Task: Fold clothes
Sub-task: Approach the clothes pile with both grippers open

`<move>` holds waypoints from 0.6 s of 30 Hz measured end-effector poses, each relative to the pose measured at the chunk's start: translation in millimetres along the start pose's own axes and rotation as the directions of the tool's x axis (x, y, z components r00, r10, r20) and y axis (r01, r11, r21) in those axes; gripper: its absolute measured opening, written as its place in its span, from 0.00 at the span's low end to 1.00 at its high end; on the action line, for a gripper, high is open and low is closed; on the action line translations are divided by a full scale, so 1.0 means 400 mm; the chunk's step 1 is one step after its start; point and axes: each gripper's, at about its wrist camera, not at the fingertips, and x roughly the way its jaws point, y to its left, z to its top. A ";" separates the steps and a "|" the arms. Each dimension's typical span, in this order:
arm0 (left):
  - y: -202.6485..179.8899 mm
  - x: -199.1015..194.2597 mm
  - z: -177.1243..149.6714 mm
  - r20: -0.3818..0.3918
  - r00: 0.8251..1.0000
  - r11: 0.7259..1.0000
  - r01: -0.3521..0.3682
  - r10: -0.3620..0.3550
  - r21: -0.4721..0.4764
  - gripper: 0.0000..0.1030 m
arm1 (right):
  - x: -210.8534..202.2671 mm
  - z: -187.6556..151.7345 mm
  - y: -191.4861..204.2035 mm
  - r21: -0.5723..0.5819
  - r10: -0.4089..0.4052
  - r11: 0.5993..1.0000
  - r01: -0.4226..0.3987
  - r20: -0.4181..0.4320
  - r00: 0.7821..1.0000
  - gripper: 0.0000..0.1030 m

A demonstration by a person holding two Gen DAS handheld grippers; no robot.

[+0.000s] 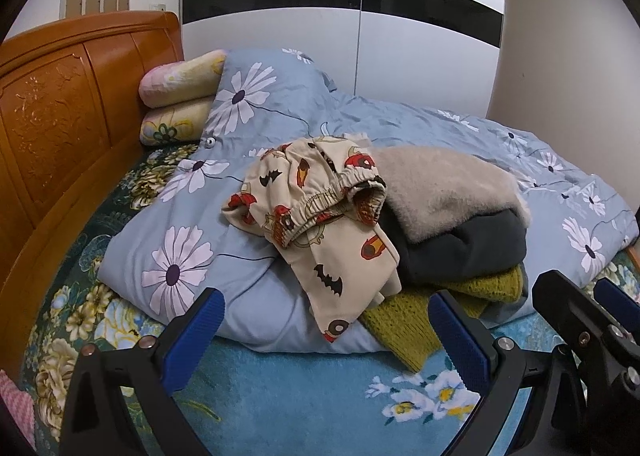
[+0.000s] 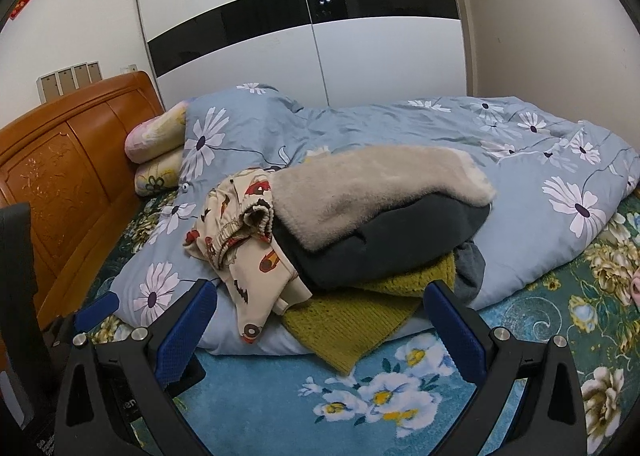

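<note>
Clothes are what you are here for, and both of your grippers are empty: the left gripper (image 1: pixel 326 320) and the right gripper (image 2: pixel 320 312) each hover with jaws spread wide, side by side, holding nothing. Just ahead of them, past the blue floral bedspread (image 1: pixel 280 388) at the bed's near edge, sits the heap. It rests on the folded front of the light-blue daisy duvet (image 1: pixel 172 223), well short of the pillows (image 1: pixel 180 95) by the headboard (image 1: pixel 60 115).

Nearest you is the olive knitted sweater (image 2: pixel 344 328), its corner hanging off the duvet toward the right gripper. Atop the pile's left side lie the cream bat-print pants (image 1: pixel 320 223), elastic waistband up and one leg trailing toward your left gripper. Behind them a beige fleece garment (image 2: pixel 384 183) covers a dark grey one (image 2: pixel 384 244).

All of it looks soft, light and limp; expect it to sag and drag its neighbours. I would pinch the pants at the waistband, where bunched fabric gives a firm bite.
</note>
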 end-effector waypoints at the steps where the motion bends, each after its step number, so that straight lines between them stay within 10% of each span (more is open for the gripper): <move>1: 0.000 0.000 0.000 -0.001 1.000 1.000 0.001 -0.001 0.000 1.00 | 0.000 0.000 -0.001 0.002 0.000 1.000 0.000 -0.001 1.000 1.00; 18: -0.037 0.035 -0.001 0.001 1.000 1.000 0.012 -0.012 0.004 1.00 | 0.026 0.003 -0.037 0.018 -0.008 1.000 0.008 -0.017 1.000 1.00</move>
